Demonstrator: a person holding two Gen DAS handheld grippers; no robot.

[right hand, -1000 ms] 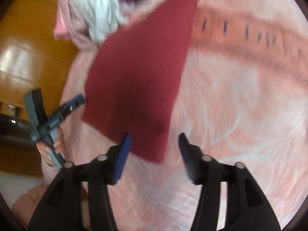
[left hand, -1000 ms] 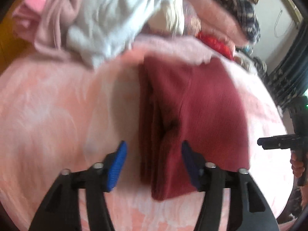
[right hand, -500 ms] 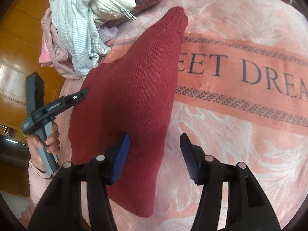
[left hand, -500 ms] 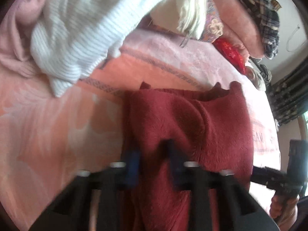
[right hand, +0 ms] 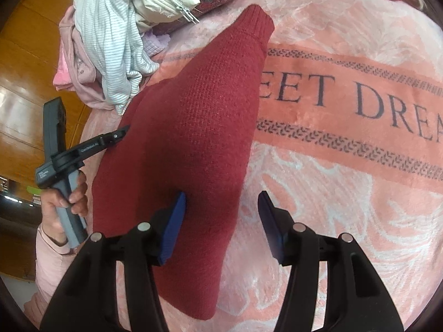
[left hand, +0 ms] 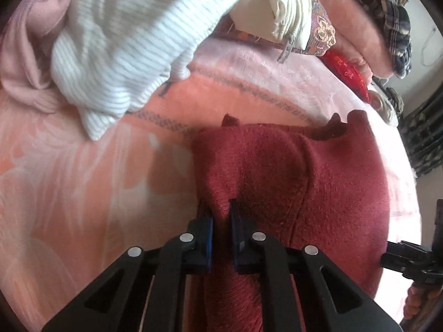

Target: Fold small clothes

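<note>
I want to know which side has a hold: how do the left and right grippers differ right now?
The left gripper is shut, pinching a fold of the dark red knit garment; the right gripper stands open, gripping nothing. The left sits at the garment's edge nearest the person; the right straddles its other side edge. Both have blue pads and point down at the pink blanket.

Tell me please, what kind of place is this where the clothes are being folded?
Most likely a bedroom, with the folding done on a bed. A pink plush blanket printed with words covers the soft surface, a heap of clothes lies at its edge beside the dark red sweater, and a wooden floor shows below.
</note>
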